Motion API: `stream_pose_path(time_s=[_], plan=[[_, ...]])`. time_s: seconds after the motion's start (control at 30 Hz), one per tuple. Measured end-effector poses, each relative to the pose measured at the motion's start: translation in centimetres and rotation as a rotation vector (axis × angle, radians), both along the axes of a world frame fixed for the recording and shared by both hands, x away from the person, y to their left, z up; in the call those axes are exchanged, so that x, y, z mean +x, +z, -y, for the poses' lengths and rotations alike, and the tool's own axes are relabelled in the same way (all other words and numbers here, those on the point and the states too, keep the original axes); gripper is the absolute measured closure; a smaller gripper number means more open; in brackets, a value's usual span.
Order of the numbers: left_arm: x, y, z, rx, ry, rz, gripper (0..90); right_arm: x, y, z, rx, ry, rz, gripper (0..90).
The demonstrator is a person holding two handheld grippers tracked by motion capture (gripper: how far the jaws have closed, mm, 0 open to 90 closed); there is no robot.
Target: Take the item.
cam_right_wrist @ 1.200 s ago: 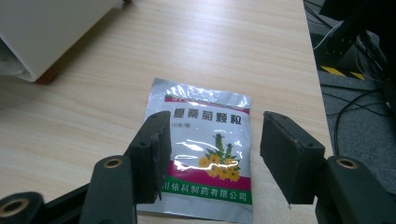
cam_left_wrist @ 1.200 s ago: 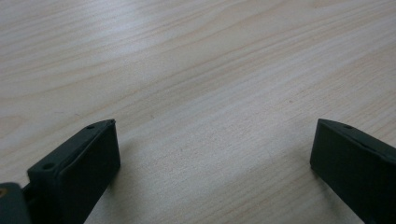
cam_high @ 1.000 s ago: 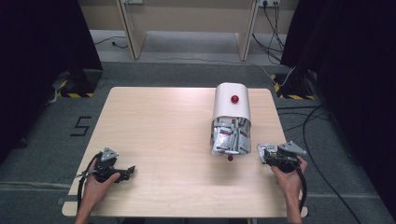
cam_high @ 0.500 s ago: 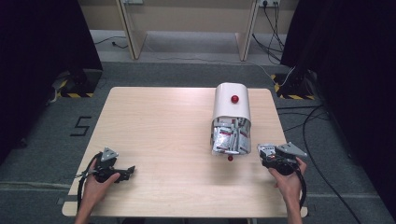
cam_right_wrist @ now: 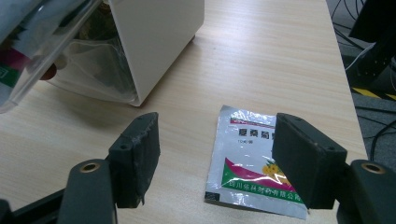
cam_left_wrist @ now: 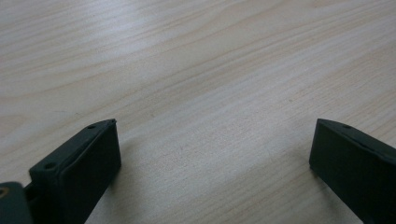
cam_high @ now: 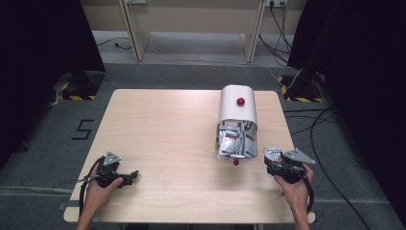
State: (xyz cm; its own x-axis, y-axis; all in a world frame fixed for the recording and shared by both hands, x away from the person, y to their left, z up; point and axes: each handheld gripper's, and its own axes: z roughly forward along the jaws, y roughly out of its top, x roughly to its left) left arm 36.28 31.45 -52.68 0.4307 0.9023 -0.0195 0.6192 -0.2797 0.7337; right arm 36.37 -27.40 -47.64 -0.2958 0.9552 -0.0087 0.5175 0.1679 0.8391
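A white dispenser box [cam_high: 237, 108] with a red knob stands at the table's right middle. Its clear front flap [cam_high: 234, 141] is tilted open and shows several foil packets. One silver packet [cam_right_wrist: 250, 158] with green and red print lies flat on the table to the right of the box. My right gripper [cam_right_wrist: 217, 140] is open and hovers low, its jaws straddling the packet's near end without touching it. In the high view this packet [cam_high: 273, 154] lies at the tip of the right gripper [cam_high: 274, 162]. My left gripper [cam_high: 131, 176] rests open at the front left, with bare wood between its jaws [cam_left_wrist: 215, 130].
The box's white side wall [cam_right_wrist: 154, 42] and clear flap [cam_right_wrist: 51, 42] stand close on the left of the right gripper. The table's right edge [cam_high: 294, 153] is near the packet. Cables run across the floor [cam_high: 330, 120] to the right.
The right gripper has shifted very slightly over the packet. The left gripper and the box have not moved.
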Motion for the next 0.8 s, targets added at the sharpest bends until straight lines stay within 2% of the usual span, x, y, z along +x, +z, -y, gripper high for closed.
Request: stream_pose_path(time_s=[0.8], plan=[[0.0,0.0,0.0,0.000,0.000,0.000,1.4,-1.8,0.3,-0.8,-0.002,0.025,0.015,30.8]])
